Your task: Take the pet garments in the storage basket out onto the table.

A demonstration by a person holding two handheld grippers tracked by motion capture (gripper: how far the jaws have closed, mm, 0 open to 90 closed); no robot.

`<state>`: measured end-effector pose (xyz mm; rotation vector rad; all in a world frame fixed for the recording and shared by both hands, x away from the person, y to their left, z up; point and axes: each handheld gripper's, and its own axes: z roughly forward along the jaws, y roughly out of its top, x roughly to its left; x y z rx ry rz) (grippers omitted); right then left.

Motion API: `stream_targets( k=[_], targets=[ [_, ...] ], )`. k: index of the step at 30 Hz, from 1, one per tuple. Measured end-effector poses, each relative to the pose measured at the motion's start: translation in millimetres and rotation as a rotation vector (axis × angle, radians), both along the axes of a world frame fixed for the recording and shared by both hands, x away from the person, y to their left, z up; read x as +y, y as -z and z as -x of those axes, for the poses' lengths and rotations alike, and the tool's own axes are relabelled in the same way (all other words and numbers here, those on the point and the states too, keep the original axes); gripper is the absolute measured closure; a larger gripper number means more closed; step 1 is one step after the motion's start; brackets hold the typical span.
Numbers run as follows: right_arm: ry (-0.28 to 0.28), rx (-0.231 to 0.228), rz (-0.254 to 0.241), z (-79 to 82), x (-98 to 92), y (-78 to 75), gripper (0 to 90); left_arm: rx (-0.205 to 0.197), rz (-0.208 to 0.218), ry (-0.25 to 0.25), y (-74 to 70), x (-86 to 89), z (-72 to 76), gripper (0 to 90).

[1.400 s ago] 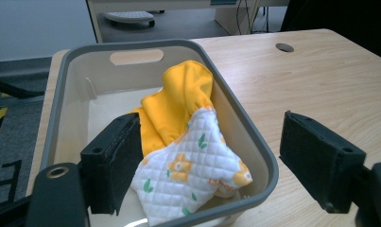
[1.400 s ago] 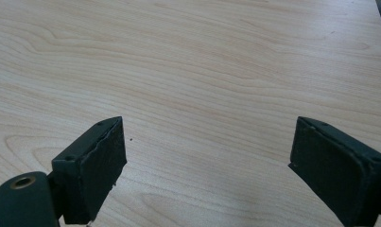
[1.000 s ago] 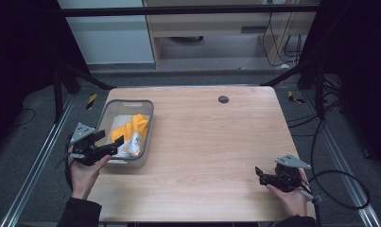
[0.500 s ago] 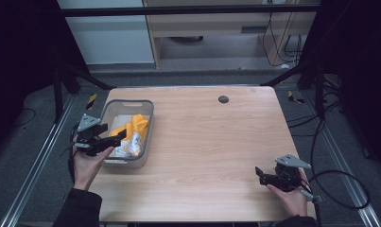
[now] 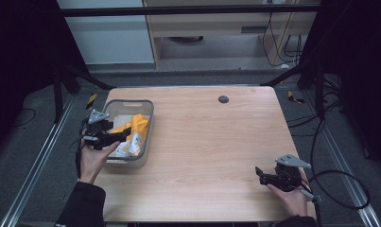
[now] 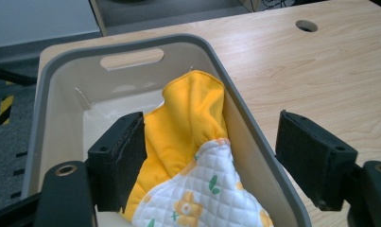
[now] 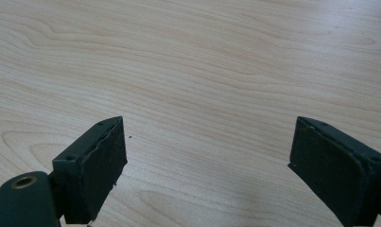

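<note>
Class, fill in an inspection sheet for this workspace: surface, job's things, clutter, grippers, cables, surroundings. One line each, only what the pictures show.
Surface: light wooden table, with a round hole near the far edge.
Job's things: grey bin at the table's left side, holding a yellow cloth and a white quilted cloth with a flower print.
Clutter: nothing seen on the table outside the bin.
Grippers: left gripper open, over the bin, one jaw inside it and one beyond its rim; right gripper open, over bare wood at the near right.
Cables: one trails from the right gripper onto the floor.
Surroundings: dark frame rails, grey floor, pale cabinet behind.
</note>
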<state>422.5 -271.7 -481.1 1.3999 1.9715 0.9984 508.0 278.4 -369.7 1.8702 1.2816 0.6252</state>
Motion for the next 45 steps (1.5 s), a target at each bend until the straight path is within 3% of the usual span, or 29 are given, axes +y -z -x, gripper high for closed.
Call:
stream_targets(
  k=[7,20,45],
  targets=[
    [0.000,0.004,-0.001,-0.5,-0.6,-0.1,11.5,0.033,-0.036,0.008,6.5,-9.2,-9.1,26.1],
    [-0.009,0.008,0.007,-1.4,-0.5,0.6,11.5,0.114,-0.060,0.003,14.9,-11.4,-22.7,29.0],
    [-0.022,0.026,0.014,-2.9,0.6,2.2,11.5,0.247,-0.099,0.025,31.9,-20.1,-33.2,39.5]
  ],
)
